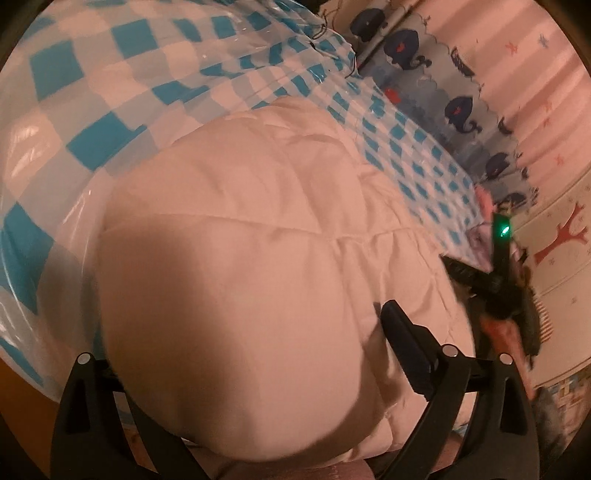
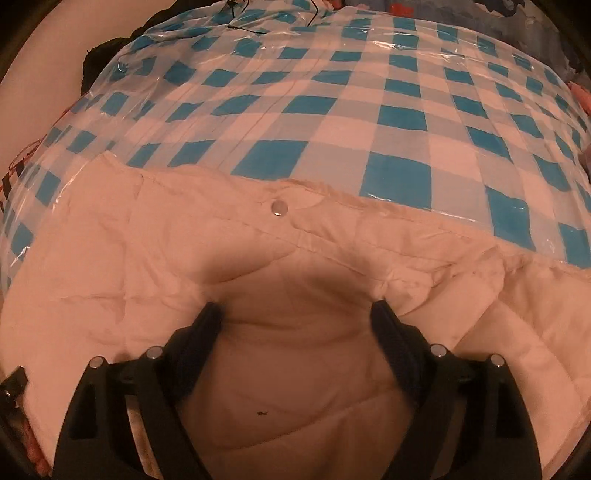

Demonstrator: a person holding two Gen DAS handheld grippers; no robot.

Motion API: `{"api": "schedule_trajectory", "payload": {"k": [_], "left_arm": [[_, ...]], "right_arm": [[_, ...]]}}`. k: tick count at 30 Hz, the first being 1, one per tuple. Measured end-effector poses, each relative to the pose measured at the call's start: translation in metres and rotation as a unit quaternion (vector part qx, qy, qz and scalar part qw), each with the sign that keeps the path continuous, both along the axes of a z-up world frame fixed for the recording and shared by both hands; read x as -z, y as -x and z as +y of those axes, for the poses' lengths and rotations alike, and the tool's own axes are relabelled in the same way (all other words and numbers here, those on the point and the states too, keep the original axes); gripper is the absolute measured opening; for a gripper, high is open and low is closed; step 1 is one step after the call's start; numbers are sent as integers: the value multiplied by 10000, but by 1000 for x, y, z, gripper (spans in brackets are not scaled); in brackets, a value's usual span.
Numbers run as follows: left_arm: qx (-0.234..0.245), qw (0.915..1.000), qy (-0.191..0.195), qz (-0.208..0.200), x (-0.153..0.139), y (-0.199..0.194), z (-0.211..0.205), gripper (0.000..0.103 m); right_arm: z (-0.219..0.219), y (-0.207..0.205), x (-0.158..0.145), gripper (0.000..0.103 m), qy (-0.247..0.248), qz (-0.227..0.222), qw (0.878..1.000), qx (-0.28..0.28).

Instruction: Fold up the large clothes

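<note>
A large white quilted padded coat (image 1: 240,266) lies bunched on a blue-and-white checked plastic cloth (image 1: 110,74). My left gripper (image 1: 258,350) is open, its jaws wide; the coat bulges between them and hides the left finger, while the right finger (image 1: 402,343) rests on the fabric. In the right wrist view the coat (image 2: 295,258) shows a snap button (image 2: 279,207) near its edge. My right gripper (image 2: 295,314) is open with both fingertips pressed into the coat. The other gripper, with a green light (image 1: 503,230), shows at the right in the left wrist view.
The checked cloth (image 2: 369,92) covers the surface beyond the coat. A whale-patterned fabric (image 1: 454,107) and a pink wall (image 1: 535,74) stand at the right. Dark cables (image 2: 251,29) lie at the far edge of the cloth.
</note>
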State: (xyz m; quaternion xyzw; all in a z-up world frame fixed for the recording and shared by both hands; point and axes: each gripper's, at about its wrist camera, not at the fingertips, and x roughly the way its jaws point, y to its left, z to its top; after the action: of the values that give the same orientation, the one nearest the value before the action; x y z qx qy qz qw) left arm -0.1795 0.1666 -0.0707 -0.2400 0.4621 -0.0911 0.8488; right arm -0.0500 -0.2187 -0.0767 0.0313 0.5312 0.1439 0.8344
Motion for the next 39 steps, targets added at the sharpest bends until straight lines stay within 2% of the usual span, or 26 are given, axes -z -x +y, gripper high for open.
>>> {"api": "schedule_trajectory", "payload": {"k": [2, 4, 6, 7, 9, 12, 15, 17, 19, 22, 24, 27, 31, 34, 39], "left_arm": [[-24, 10000, -83, 5, 0, 0, -2, 90], [-30, 10000, -83, -9, 0, 1, -1, 90], [-37, 10000, -59, -21, 0, 2, -1, 90], [-47, 10000, -55, -25, 0, 3, -1, 90], [-50, 10000, -63, -52, -1, 4, -2, 90], [15, 9998, -146, -105, -4, 5, -6, 91], [27, 9999, -123, -78, -5, 6, -6, 91], [38, 9999, -106, -62, -6, 7, -5, 91], [54, 9998, -151, -94, -6, 8, -6, 91], [42, 9996, -267, -131, -8, 9, -9, 91], [62, 9991, -377, -169, -10, 9, -12, 91], [81, 9985, -507, -214, -13, 11, -15, 91], [83, 9984, -523, -218, -14, 12, -15, 91], [64, 9982, -544, -247, -14, 12, -16, 91], [40, 9989, -430, -187, -13, 13, -12, 91]], "right_arm": [[-6, 10, -13, 81, -140, -147, 9998, 50], [-6, 32, -36, 81, -292, -510, 9983, -50], [3, 48, -50, 85, -189, -717, 9970, -208], [8, 50, -49, 87, -89, -710, 9971, -275], [21, 50, -24, 92, 401, -399, 9972, -480], [22, 42, -10, 95, 428, -237, 9978, -439], [21, 42, -18, 95, 412, -202, 9982, -385], [18, 56, -34, 95, 146, -405, 9985, -336], [20, 75, -45, 95, 166, -564, 9976, -377], [27, 86, -28, 96, 441, -392, 9968, -530], [23, 86, -17, 96, 322, -327, 9979, -465], [22, 84, -21, 96, 287, -301, 9983, -409], [20, 99, -39, 96, -8, -558, 9974, -457], [27, 104, -22, 96, 372, -322, 9965, -679], [29, 101, -23, 96, 399, -226, 9966, -680]]}}
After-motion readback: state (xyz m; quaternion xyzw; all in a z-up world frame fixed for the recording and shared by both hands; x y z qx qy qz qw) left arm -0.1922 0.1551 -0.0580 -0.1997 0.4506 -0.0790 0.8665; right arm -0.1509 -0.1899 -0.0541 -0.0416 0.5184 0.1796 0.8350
